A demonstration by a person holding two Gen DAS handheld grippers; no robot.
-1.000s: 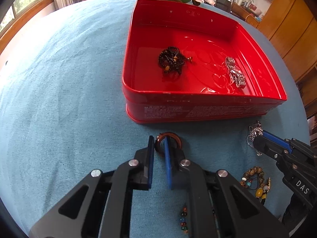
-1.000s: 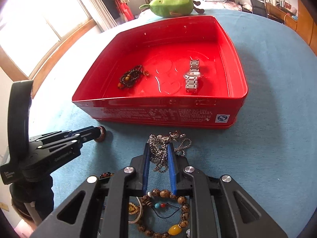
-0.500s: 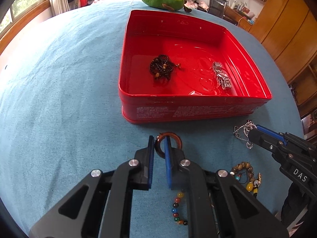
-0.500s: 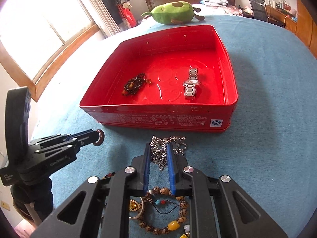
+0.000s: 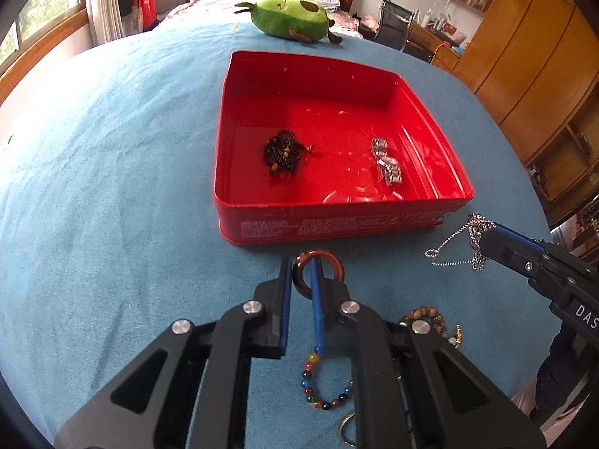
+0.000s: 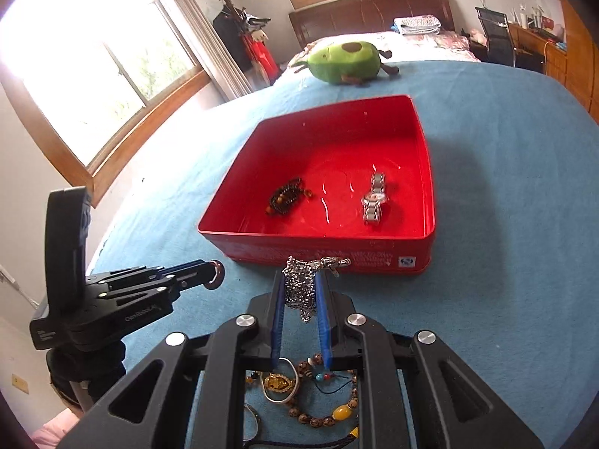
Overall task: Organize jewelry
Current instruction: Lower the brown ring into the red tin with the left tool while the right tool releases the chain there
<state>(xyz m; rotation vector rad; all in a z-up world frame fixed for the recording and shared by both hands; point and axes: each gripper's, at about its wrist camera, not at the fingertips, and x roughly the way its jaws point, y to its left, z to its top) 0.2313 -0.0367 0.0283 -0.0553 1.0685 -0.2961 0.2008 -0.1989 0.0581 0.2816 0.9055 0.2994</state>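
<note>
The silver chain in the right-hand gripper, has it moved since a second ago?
Yes. The silver chain, then bunched on the blue blanket, now dangles clear of it, lifted by the right gripper.

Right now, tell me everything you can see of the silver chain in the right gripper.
The silver chain is a fine-linked metal necklace, bunched between the blue pads of the right gripper, which is shut on it. A clasp end sticks out toward the red tin. In the left wrist view its loose loops hang below the fingers, clear of the blue blanket, just short of the tin's near wall.
</note>
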